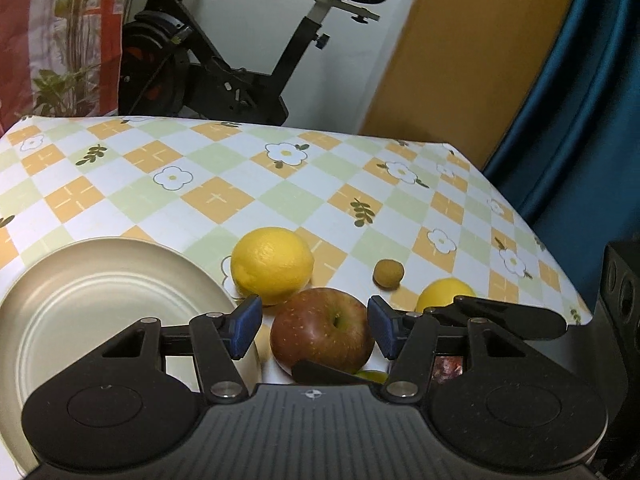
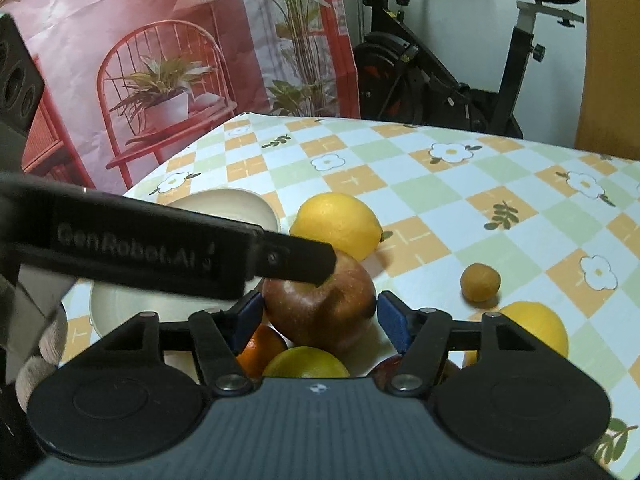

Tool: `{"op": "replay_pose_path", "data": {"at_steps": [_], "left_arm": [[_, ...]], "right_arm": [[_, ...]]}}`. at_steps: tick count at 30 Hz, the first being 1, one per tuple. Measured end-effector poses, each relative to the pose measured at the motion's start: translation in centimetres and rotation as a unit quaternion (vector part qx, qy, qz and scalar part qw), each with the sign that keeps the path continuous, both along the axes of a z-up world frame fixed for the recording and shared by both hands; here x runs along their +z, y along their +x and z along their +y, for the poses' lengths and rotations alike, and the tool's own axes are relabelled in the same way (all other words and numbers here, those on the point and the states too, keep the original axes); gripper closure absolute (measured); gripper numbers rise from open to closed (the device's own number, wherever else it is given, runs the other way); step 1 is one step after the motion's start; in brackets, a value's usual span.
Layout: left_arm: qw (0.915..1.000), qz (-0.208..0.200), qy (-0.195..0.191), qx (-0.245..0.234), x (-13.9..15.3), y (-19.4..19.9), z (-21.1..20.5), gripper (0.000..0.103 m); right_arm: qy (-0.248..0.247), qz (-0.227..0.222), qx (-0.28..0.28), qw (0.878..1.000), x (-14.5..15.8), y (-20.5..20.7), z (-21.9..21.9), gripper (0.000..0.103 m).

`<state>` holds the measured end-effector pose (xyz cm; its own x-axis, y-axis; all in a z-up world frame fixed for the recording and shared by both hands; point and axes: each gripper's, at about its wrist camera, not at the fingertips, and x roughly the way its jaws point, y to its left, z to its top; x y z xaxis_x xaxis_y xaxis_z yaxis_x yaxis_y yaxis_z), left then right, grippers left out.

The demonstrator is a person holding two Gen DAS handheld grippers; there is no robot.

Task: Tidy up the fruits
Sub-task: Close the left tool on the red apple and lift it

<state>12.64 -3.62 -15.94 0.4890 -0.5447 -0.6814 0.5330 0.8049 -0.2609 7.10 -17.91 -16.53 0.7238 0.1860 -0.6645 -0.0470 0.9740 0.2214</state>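
Observation:
A red apple (image 1: 322, 330) sits on the table between the blue pads of my left gripper (image 1: 315, 326), which is open with gaps on both sides. In the right wrist view the same apple (image 2: 320, 308) fills the space between the pads of my right gripper (image 2: 318, 320); whether they press on it I cannot tell. The left gripper's finger (image 2: 296, 260) crosses over the apple's top. A lemon (image 1: 272, 264) lies just behind it, a second lemon (image 1: 444, 294) to the right. A small brown fruit (image 1: 388, 273) lies between them.
A cream plate (image 1: 80, 304) lies left of the apple. An orange (image 2: 260, 348), a yellow-green fruit (image 2: 306, 362) and another red fruit (image 2: 384, 368) lie under my right gripper. An exercise bike (image 1: 224, 76) stands behind the table. The table edge runs close on the right.

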Motion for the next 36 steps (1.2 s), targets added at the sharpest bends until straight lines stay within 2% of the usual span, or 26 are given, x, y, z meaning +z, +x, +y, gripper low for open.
{"op": "replay_pose_path", "data": {"at_steps": [4,12,19,28,36], "left_arm": [[0.9999,0.004,0.005,-0.008,-0.3,-0.1,-0.1,0.046],[0.9999,0.001,0.004,-0.013,-0.3,-0.1,0.0,0.047],[0.9997,-0.018,-0.014,-0.009,1.0,-0.8,0.9,0.048],[0.9985,-0.032,-0.031,0.034,2.7,-0.8,3.7,0.048],[0.9938,-0.027,-0.042,0.099,2.8,0.9,7.3,0.048]], "right_arm": [[0.003,0.003,-0.003,1.000,-0.1,0.1,0.1,0.035],[-0.003,0.017,-0.011,1.000,-0.3,0.8,0.6,0.035],[0.001,0.003,-0.014,1.000,0.6,0.1,0.8,0.035],[-0.008,-0.020,0.014,1.000,2.9,1.1,3.0,0.035],[0.007,-0.006,0.067,0.998,3.4,5.0,5.8,0.035]]}}
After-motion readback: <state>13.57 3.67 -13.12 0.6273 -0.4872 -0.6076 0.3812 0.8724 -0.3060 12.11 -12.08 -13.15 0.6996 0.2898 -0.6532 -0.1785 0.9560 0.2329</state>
